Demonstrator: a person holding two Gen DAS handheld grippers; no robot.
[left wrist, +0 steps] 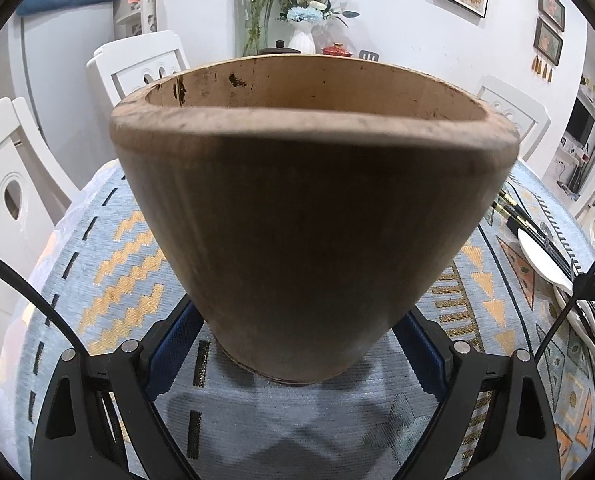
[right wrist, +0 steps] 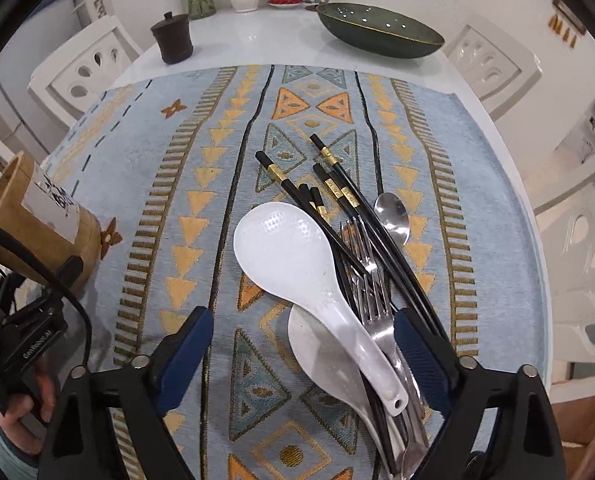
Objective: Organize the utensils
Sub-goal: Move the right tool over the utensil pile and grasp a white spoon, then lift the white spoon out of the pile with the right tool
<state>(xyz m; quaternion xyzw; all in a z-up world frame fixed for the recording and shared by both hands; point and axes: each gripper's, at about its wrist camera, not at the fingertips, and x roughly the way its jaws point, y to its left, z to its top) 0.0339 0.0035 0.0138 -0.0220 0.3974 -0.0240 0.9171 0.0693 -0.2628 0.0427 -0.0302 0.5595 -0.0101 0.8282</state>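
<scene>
Hovering over the utensil pile point(right wrist: 361, 280) on the patterned cloth point(right wrist: 201, 208) of the desk, my right gripper point(right wrist: 303, 348) stands wide, gripping nothing; the white spoon point(right wrist: 297, 264) and forks point(right wrist: 367, 292) lie between its fingers, nearer the right one. My left gripper point(left wrist: 297, 344) clasps the wooden holder point(left wrist: 309, 200), upright on the cloth.

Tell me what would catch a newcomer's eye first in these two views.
In the left wrist view, a tall brown bamboo utensil holder fills the frame, standing on the pale blue patterned tablecloth between the left gripper fingers. In the right wrist view, a jumbled pile draws the eye: white ceramic rice spoons, black gold-banded chopsticks and steel forks, lying just ahead of the right gripper, whose fingers stand apart.
</scene>
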